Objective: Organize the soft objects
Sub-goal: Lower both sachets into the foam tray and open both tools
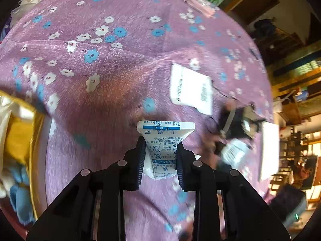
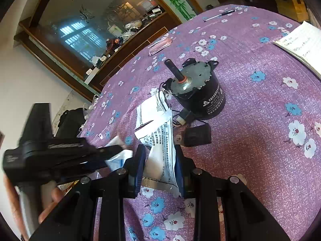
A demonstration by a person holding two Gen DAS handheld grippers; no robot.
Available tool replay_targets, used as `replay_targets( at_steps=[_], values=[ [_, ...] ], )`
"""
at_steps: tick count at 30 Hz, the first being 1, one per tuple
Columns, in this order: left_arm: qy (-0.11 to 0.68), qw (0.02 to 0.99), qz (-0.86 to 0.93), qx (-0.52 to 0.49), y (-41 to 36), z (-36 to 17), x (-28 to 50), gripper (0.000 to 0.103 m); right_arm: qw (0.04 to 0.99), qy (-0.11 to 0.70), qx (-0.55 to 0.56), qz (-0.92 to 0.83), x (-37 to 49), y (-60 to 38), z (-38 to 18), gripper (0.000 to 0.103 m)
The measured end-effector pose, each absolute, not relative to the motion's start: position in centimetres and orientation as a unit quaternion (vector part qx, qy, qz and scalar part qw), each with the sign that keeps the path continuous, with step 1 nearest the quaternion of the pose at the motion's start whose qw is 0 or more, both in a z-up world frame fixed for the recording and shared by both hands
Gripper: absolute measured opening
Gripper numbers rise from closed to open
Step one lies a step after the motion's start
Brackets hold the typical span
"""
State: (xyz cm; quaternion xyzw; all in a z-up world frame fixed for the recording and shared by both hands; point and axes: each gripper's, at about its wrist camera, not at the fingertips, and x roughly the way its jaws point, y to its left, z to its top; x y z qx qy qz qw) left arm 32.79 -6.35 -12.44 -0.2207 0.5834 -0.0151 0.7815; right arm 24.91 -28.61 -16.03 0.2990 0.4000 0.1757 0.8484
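Note:
My left gripper [image 1: 160, 146] is shut on a small white packet with blue print [image 1: 164, 138] and holds it above the purple flowered tablecloth [image 1: 112, 76]. My right gripper [image 2: 159, 150] is shut on a white and silver printed sachet [image 2: 162, 156] just above the cloth. The left gripper [image 2: 112, 152] with its packet shows at the left of the right wrist view, close beside the right one. Another white packet [image 1: 190, 88] lies flat on the cloth. A further white packet [image 2: 150, 110] lies by the motor.
A black motor [image 2: 198, 92] with a shaft and wires stands on the cloth beyond the right gripper, a small black block [image 2: 197, 135] beside it. A yellow basket [image 1: 22, 140] with soft toys sits at the left. An open notebook [image 2: 301, 46] and a pen [image 2: 219, 15] lie farther off.

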Motion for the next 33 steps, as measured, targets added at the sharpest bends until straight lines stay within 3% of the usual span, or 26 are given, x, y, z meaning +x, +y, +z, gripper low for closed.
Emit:
replay_targets(
  at_steps=[9,14,21,33],
  values=[
    [0.556,0.785,-0.104,-0.253,-5.1,-9.7,24.1,0.026,0.862,0.367,0.27,0.224,23.8,-27.1,-14.8,0.027],
    [0.526,0.791,-0.154,-0.273,-3.3,-7.6,16.4,0.026,0.851,0.368,0.253,0.277,18.2,-25.2,-12.4,0.027],
    [0.474,0.828,-0.113,-0.278,4.7,-2.9,7.9,0.026,0.825,0.353,0.216,0.384,12.6,-18.3,-7.6,0.027],
    [0.46,0.84,-0.02,-0.286,15.5,-2.4,7.9,0.026,0.803,0.392,0.109,0.436,12.7,-5.8,-7.5,0.027]
  ],
)
